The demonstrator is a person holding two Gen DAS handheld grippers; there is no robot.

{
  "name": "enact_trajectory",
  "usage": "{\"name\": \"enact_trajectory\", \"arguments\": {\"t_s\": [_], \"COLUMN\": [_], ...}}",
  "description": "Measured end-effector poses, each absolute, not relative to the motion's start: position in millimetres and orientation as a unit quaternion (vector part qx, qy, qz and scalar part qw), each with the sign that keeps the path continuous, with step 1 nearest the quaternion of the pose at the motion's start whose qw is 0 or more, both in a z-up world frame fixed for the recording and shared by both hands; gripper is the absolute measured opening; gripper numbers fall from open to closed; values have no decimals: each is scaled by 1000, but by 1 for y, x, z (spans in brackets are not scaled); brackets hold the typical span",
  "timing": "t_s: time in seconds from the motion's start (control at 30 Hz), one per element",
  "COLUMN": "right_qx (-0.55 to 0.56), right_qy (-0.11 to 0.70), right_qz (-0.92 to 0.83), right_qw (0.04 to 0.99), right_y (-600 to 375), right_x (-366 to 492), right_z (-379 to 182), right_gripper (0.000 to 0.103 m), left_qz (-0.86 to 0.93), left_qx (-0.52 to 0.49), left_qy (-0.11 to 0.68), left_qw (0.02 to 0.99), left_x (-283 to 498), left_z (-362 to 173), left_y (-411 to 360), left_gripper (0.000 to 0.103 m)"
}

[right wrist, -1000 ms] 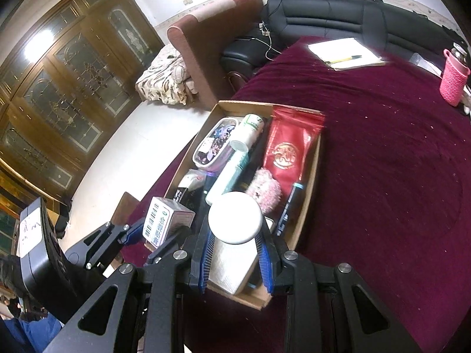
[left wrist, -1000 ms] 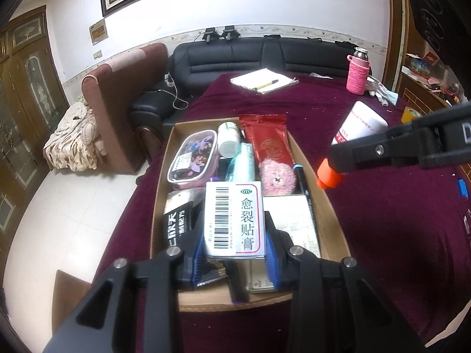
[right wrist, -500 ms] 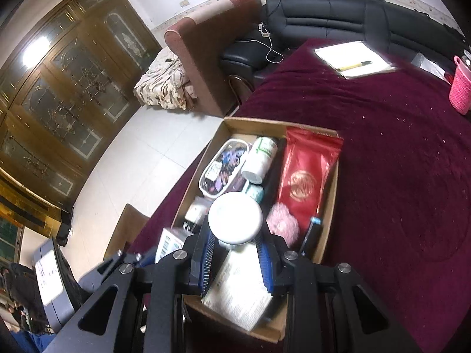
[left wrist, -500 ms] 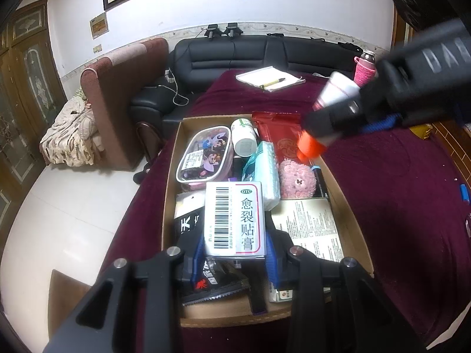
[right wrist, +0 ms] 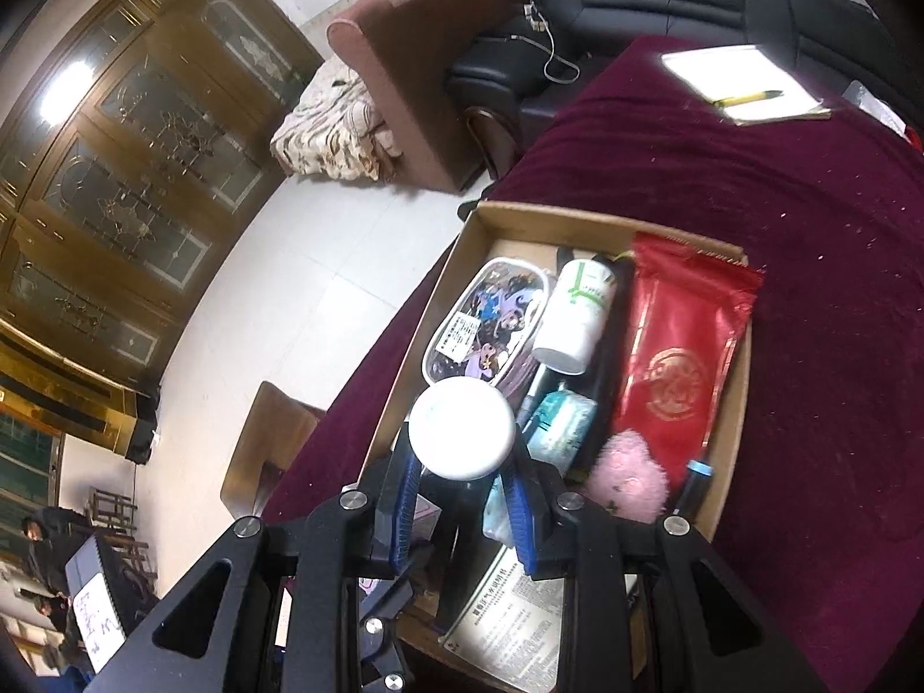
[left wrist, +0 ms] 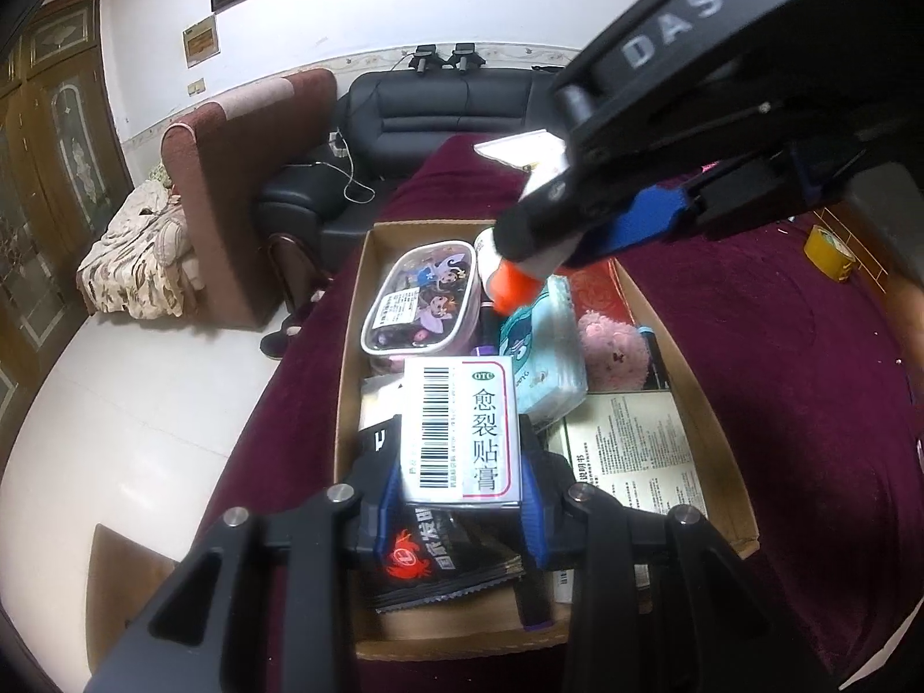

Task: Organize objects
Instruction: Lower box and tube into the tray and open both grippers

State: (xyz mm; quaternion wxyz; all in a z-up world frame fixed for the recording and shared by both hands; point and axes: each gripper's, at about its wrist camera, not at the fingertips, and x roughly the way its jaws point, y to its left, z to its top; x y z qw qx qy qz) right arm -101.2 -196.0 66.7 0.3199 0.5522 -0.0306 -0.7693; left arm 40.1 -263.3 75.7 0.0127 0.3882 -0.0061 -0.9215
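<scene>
The left gripper point(left wrist: 462, 462) is clamped on a white medicine box point(left wrist: 459, 430) with a barcode and Chinese print, holding it above the near half of the open cardboard box point(left wrist: 716, 462) that sits on the maroon-covered worktop point(left wrist: 808, 375). The right gripper point(right wrist: 459, 479) is closed on a white tube with an orange cap point(left wrist: 517, 280), its round flat end point(right wrist: 462, 427) facing that camera; in the left view the cap points down just over the cartoon pencil case point(left wrist: 421, 300) and the teal tissue pack point(left wrist: 546, 346), though whether it touches either is hard to tell. Also in the box lie a white bottle point(right wrist: 574, 312), a red foil pouch point(right wrist: 675, 358), a pink fluffy ball point(right wrist: 629, 482) and a printed leaflet point(left wrist: 629, 444). A notepad with a pen point(right wrist: 745, 84) lies well apart at the worktop's far end.
</scene>
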Motion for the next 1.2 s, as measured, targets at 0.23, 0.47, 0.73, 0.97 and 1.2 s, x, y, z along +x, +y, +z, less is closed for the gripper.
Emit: {"name": "enact_trajectory", "arguments": {"t_s": [0.23,0.47,0.73,0.97,1.2], "right_qx": [576,601,601,603,604], "right_qy": [-27,-45,-54,-62,-72], "right_qz": [-754,-739,-746,-748,-744], "right_qw": [314,300,283,270,276], "right_y": [-207,-207,-208,-207,-203], "right_x": [-116,-135,-157,-172,-175], "right_z": [45,25,23,21,21], "right_gripper": [31,31,31,31,37], "left_qz": [-921,-920,-920,-921,-922], "left_qx": [390,391,391,390,387], "left_qy": [-5,-6,-10,-15,-15], "left_qw": [14,10,3,-6,-12], "left_x": [36,31,25,18,8], "left_z": [72,68,64,62,59], "left_y": [-266,-264,-259,-253,-249], "left_gripper": [33,33,33,33,33]}}
